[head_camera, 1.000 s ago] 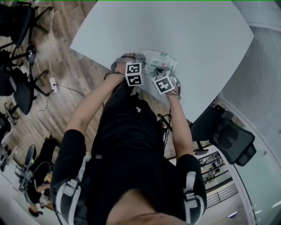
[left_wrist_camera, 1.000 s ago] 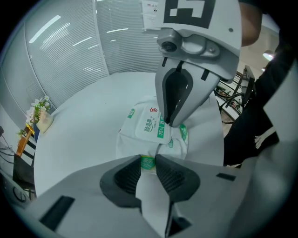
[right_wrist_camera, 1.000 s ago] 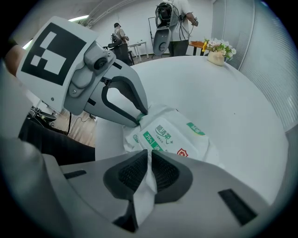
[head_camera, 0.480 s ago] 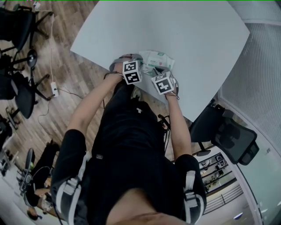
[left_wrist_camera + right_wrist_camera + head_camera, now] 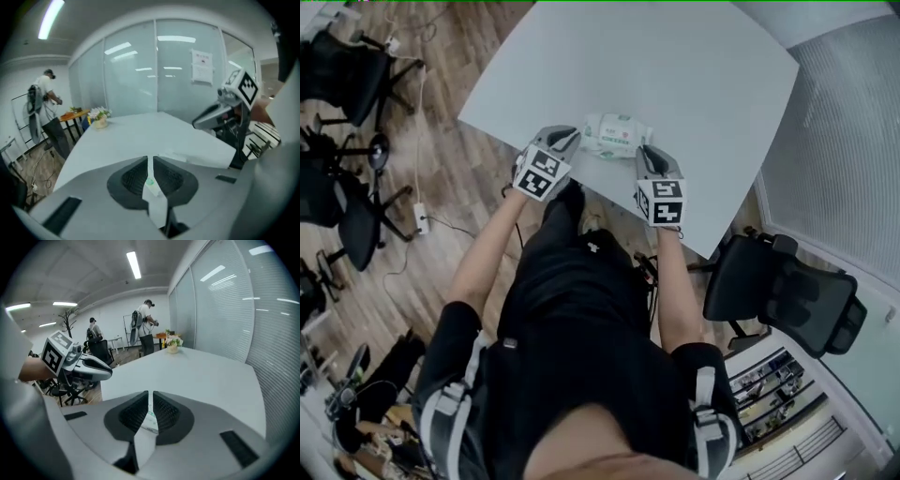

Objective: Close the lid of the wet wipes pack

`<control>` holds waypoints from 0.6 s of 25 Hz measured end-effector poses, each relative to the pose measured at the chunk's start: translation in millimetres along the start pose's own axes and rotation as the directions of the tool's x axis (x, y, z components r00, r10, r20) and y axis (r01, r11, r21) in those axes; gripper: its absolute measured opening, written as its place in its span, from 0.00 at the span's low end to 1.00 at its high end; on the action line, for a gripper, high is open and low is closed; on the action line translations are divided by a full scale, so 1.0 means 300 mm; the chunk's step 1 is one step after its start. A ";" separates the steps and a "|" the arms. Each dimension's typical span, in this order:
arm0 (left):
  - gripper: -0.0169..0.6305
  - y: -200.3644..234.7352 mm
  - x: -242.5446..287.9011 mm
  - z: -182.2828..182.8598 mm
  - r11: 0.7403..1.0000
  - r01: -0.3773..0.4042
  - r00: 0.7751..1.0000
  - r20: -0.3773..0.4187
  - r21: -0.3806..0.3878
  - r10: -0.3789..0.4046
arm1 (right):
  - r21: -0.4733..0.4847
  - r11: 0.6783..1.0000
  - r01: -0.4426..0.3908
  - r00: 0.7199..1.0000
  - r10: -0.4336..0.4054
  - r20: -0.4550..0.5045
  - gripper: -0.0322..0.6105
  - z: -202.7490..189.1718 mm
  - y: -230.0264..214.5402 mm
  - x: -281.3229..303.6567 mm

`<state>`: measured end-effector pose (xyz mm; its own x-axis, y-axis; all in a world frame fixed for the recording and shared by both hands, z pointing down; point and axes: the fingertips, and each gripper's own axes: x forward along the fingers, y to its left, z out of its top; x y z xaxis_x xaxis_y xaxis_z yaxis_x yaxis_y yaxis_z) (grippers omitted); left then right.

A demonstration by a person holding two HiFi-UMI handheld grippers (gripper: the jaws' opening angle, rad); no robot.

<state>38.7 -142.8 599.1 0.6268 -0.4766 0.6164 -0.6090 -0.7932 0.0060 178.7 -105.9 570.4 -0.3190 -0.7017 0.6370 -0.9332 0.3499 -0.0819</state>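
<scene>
Head view: wet wipes pack [image 5: 617,134] lies on the bench [image 5: 694,75] between my left fingers [image 5: 560,141] and right fingers [image 5: 648,157], touching neither. Both pairs stand nearly closed, holding nothing. Whether it is sealed is too small to confirm; I recommend pressing flat across its top with closed tips.

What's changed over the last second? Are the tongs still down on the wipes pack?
No. The left tongs and right tongs have lifted off the wet wipes pack and drawn apart. They now flank it and hold nothing. The pack stayed lying on the table, near its front edge.
</scene>
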 end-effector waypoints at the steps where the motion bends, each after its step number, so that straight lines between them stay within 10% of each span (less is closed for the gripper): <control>1: 0.11 -0.003 -0.071 0.048 0.998 -0.049 0.997 0.065 -0.039 0.051 | 0.011 1.000 0.007 0.999 -0.007 0.045 0.13 0.022 0.006 -0.057; 8: 0.11 -0.127 -0.532 0.286 0.960 -0.208 0.884 0.384 -0.186 0.266 | 0.101 0.995 0.015 0.958 -0.043 0.284 0.13 0.143 0.087 -0.408; 15: 0.11 -0.210 -0.780 0.365 0.946 -0.261 0.800 0.506 -0.190 0.323 | 0.127 0.992 -0.006 0.917 -0.045 0.395 0.12 0.205 0.223 -0.642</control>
<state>-16.3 -22.8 368.3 0.5507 -0.8290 0.0971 -0.8326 -0.5538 -0.0055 167.6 14.6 395.2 -0.3165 -0.9048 0.2850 -0.9446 0.2730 -0.1824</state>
